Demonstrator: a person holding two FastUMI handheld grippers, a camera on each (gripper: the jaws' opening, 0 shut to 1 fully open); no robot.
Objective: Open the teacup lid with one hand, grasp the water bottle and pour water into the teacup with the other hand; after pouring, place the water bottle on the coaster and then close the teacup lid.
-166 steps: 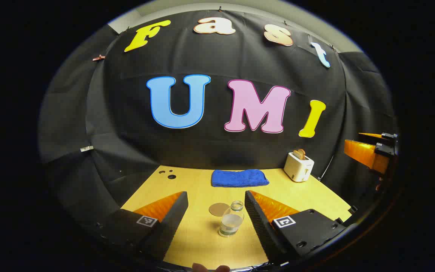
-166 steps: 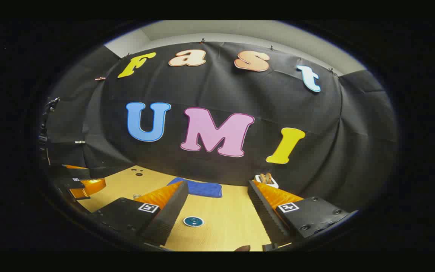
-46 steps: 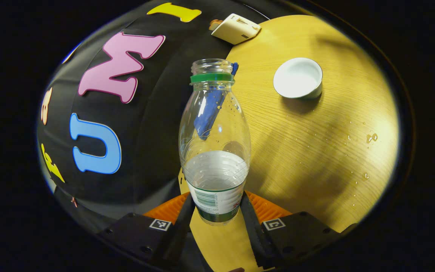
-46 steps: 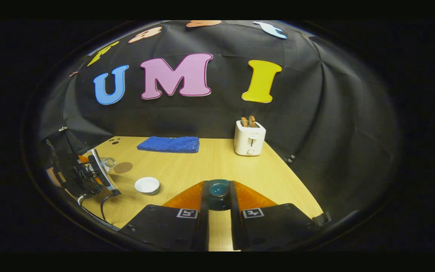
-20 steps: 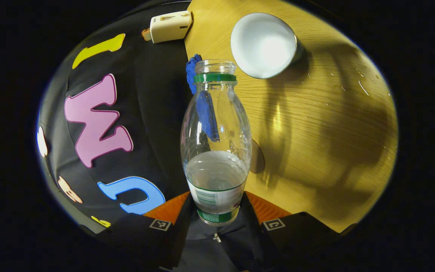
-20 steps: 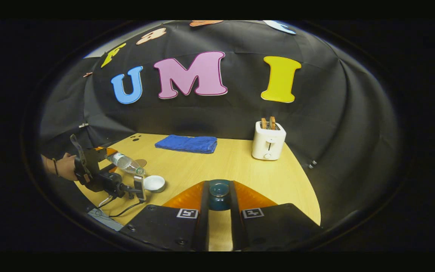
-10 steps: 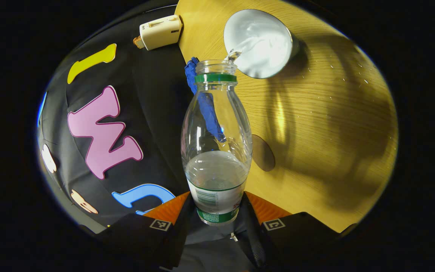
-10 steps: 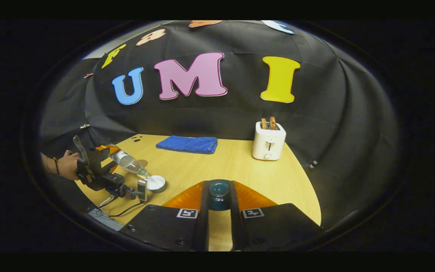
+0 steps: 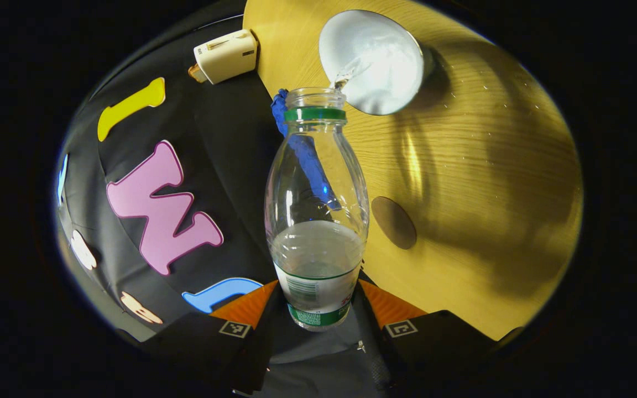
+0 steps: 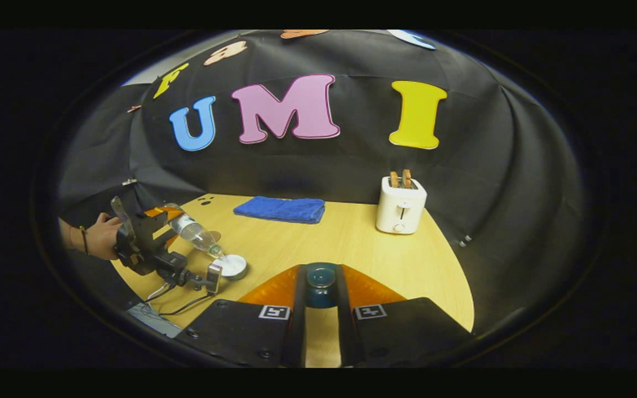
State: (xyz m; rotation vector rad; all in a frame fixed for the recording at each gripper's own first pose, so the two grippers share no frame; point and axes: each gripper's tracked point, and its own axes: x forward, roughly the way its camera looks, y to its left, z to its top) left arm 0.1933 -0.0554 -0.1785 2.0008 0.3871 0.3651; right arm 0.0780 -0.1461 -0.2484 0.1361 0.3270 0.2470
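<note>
Left fingers [image 9: 267,315] clamp tilted bottle [image 9: 316,221] over teacup [image 9: 371,62]; right fingers [image 10: 297,309] apparently pinch lid [image 10: 320,284].

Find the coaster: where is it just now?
In the left gripper view the coaster lies bare on the table, just right of the tilted bottle, nearer than the cup.

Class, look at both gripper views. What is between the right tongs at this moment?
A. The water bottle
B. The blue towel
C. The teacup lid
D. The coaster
C: the right tongs are closed on the small round teacup lid, held clear of the open teacup.
</note>
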